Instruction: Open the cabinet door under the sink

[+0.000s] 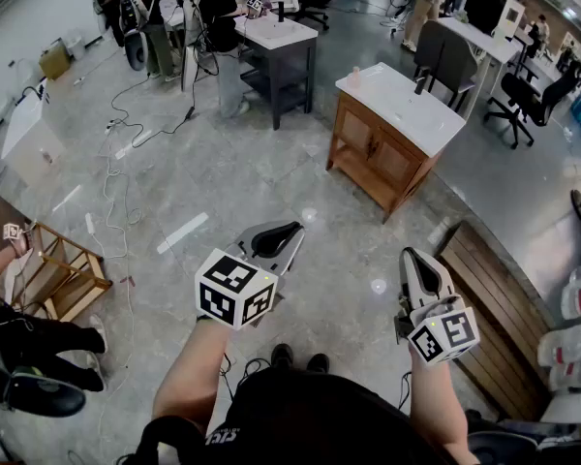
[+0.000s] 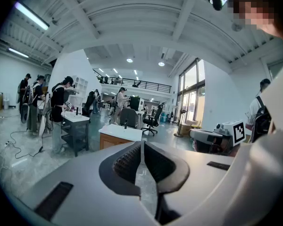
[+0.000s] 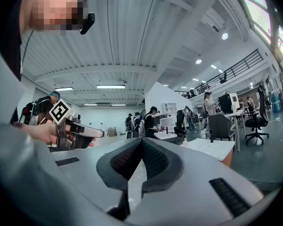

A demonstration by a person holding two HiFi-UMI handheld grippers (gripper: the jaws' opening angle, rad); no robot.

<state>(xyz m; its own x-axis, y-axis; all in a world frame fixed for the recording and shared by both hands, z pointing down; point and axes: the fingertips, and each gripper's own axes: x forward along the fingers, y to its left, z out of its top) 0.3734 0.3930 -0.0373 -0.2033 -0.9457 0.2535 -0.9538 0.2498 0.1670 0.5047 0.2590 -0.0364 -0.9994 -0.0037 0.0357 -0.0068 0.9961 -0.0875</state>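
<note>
A wooden sink cabinet with a white top and a dark tap stands on the floor some way ahead of me, its two doors closed. My left gripper and right gripper are held low in front of my body, well short of the cabinet, both shut with nothing between the jaws. In the left gripper view the cabinet shows just past the shut left gripper. In the right gripper view its white top lies to the right of the shut right gripper.
A dark grey sink cabinet stands further back with people around it. Cables trail over the floor at left. A wooden frame lies at left, a slatted wooden panel at right. Office chairs and desks stand behind.
</note>
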